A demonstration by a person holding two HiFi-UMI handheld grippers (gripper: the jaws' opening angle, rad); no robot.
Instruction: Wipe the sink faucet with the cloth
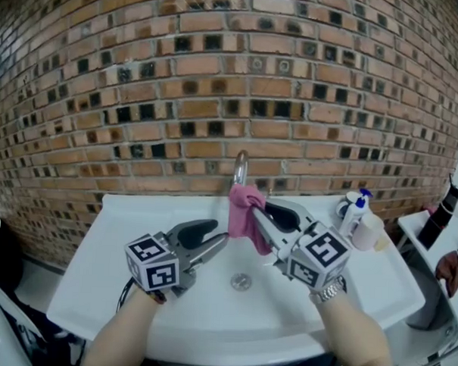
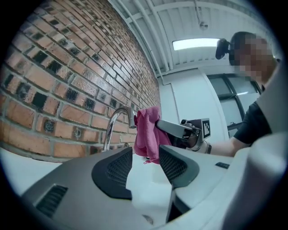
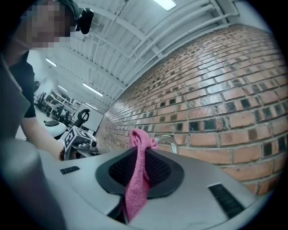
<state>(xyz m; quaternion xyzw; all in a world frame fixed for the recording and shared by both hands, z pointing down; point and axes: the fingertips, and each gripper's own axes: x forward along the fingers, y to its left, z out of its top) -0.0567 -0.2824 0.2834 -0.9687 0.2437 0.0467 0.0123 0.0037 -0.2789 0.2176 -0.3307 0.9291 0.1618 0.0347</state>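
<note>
A chrome faucet (image 1: 241, 167) curves up from the back of the white sink (image 1: 118, 287) against the brick wall. My right gripper (image 1: 260, 210) is shut on a pink cloth (image 1: 245, 213), and the cloth's top bunch lies against the end of the spout. In the right gripper view the cloth (image 3: 138, 179) hangs pinched between the pads, with the faucet (image 3: 168, 143) just beyond. My left gripper (image 1: 219, 245) is open and holds nothing, left of the cloth and lower. From the left gripper view, the faucet (image 2: 118, 117) and the cloth (image 2: 147, 134) stand ahead of its spread jaws.
The drain (image 1: 241, 281) sits in the basin below both grippers. A soap bottle (image 1: 354, 210) and a cup (image 1: 368, 232) stand on the sink's right back corner. A dark bottle (image 1: 442, 213) stands on a shelf at the far right.
</note>
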